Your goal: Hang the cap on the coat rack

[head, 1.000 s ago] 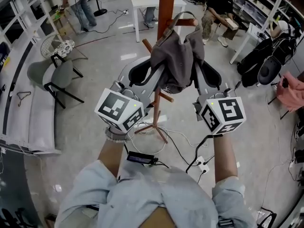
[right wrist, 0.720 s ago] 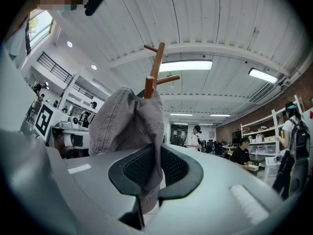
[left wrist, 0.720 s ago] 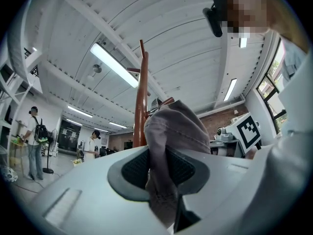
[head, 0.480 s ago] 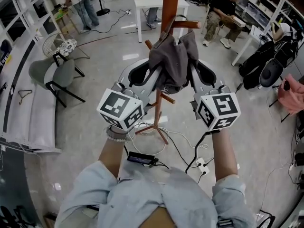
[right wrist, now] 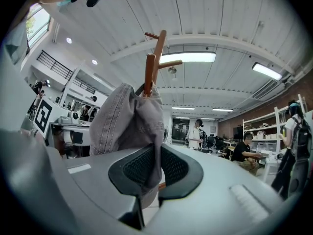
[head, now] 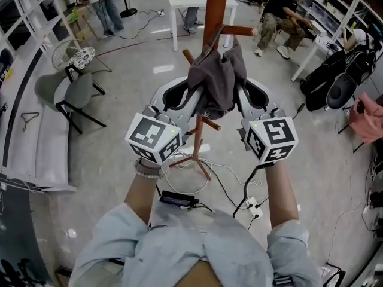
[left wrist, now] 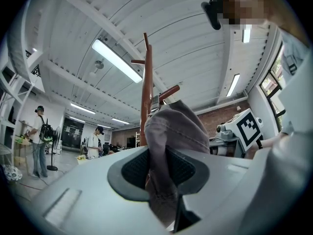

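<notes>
Left gripper point(head: 185, 95) and right gripper point(head: 245, 94), seen from my head view, reach forward side by side, each clamped on one flank of the grey cap point(head: 218, 76), which is stretched between them. In the left gripper view the dark ribbed pads point(left wrist: 138, 168) press on a fold of the grey cloth that runs down between the jaws. The right gripper view shows the same: its pads point(right wrist: 174, 166) are closed on a hanging edge of the cap, stitching visible on the panel above. The cap is raised against the brown wooden coat rack point(head: 214, 5), just beside its upright pole and directly below a short horizontal peg point(head: 236, 30). A loop at the top of the cap appears to pass over that peg, though I cannot tell from these angles whether the cap's weight rests on it. Lower pegs and the rack's splayed feet point(head: 192, 158) show beneath the cap, on a pale glossy floor point(head: 108, 160) with loose cables point(head: 230, 187). Around the rack stand a grey chair point(head: 75, 94) at left, a white table point(head: 179, 2) behind, and a seated person point(head: 280, 11) at upper right.
</notes>
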{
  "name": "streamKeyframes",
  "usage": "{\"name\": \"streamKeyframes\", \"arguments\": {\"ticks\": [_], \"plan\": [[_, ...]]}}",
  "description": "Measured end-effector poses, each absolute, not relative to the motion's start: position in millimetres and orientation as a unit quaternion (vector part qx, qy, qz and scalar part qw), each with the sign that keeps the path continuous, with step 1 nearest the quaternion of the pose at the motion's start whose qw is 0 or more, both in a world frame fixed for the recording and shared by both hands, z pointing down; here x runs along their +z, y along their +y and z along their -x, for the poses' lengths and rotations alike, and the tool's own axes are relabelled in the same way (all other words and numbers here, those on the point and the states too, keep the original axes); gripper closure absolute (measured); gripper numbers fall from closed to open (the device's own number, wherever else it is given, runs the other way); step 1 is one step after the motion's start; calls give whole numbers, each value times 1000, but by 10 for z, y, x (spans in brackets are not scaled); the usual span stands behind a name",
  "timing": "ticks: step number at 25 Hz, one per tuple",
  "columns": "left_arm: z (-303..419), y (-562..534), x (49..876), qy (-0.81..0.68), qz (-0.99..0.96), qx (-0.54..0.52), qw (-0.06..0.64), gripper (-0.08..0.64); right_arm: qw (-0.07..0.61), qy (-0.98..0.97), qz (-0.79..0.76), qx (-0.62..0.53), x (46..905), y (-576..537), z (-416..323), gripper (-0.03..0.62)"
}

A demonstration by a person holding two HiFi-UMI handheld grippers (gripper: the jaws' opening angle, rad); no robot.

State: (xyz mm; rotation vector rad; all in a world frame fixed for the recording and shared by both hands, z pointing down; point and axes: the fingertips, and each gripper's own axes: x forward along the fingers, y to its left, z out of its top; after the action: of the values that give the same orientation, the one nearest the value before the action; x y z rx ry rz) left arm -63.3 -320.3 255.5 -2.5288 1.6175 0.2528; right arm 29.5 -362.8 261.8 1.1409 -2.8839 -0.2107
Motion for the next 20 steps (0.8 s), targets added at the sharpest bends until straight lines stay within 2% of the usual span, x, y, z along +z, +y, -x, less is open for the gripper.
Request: {"name": "streamKeyframes", "arguments": {"ticks": [20], "plan": [[667,-3181,2553,519,847,103,58,466,-2,-923,-374,-86,2617,-3614,-291,536]]}}
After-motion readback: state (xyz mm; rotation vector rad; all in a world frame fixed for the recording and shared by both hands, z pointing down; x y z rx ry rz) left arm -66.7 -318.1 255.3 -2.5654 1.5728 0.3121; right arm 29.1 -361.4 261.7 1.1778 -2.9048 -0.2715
